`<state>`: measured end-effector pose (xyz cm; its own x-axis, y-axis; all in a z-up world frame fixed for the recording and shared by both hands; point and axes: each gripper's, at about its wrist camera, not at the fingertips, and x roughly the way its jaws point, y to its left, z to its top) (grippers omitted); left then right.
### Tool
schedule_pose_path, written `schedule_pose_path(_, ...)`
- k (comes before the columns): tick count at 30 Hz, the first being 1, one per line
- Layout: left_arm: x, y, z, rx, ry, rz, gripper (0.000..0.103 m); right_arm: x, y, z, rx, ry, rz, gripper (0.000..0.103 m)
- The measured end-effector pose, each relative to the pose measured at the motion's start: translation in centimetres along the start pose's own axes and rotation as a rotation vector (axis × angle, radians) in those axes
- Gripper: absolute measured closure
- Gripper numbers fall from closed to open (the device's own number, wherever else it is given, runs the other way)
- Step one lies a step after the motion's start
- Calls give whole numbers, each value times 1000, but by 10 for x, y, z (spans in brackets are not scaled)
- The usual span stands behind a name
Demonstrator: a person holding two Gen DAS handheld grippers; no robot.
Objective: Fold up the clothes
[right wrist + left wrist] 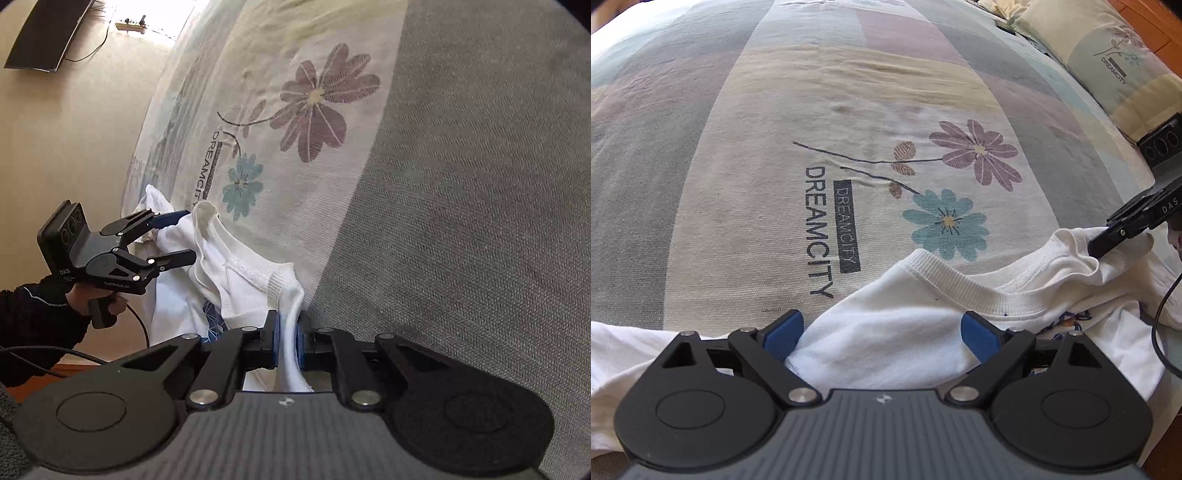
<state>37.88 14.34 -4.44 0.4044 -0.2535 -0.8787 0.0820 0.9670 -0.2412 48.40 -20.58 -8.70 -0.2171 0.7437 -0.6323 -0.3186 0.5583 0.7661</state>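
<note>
A white T-shirt (905, 343) with a ribbed collar (960, 280) lies crumpled at the near edge of the bed. My left gripper (884, 332) is open, and a bunch of the shirt's shoulder sits between its blue pads (790, 332). In the right wrist view the left gripper (188, 236) straddles the shirt (221, 266) with its fingers apart. My right gripper (286, 332) is shut on a fold of the white shirt near the collar. The right gripper (1100, 247) enters the left wrist view from the right edge, pinching the cloth.
The bed sheet (775, 147) is patchwork with printed flowers and "DREAMCITY" lettering. A matching pillow (1108, 55) lies at the far right. A dark screen (48, 33) hangs on the wall. A hand in a dark sleeve (44, 306) holds the left gripper, and a cable (140, 321) trails from it.
</note>
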Motion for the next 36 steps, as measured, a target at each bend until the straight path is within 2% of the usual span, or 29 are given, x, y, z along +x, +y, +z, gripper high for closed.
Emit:
schedule_pose_path(2,-7,1,6,-26,-33,-7,12,-10,1,4,-2,-64,-8,94)
schedule_pose_path(7,-24,-5,22,-20,-114,-16,12,-35,9,25,-67,-141,-123,95)
schedule_pose_path(12,-27,-12,30,2,-145,-35,12,-65,7,45,-65,-259,-214,95)
schedule_pose_path(16,-23,-13,27,4,-129,-42,12,-65,-7,61,-29,-268,-278,98)
schedule_pose_path(20,-23,-10,21,5,-121,-36,12,-60,-12,64,7,-249,-401,90)
schedule_pose_path(23,-24,-5,19,-9,-123,-26,12,-57,0,66,-7,-280,-379,90)
schedule_pose_path(25,-25,0,19,-33,-130,-2,12,-44,18,75,-61,-265,-355,90)
schedule_pose_path(31,-32,22,24,-99,-161,85,12,40,86,114,-283,-165,-312,90)
schedule_pose_path(36,-41,46,24,-161,-194,107,12,93,126,119,-422,-126,-236,93)
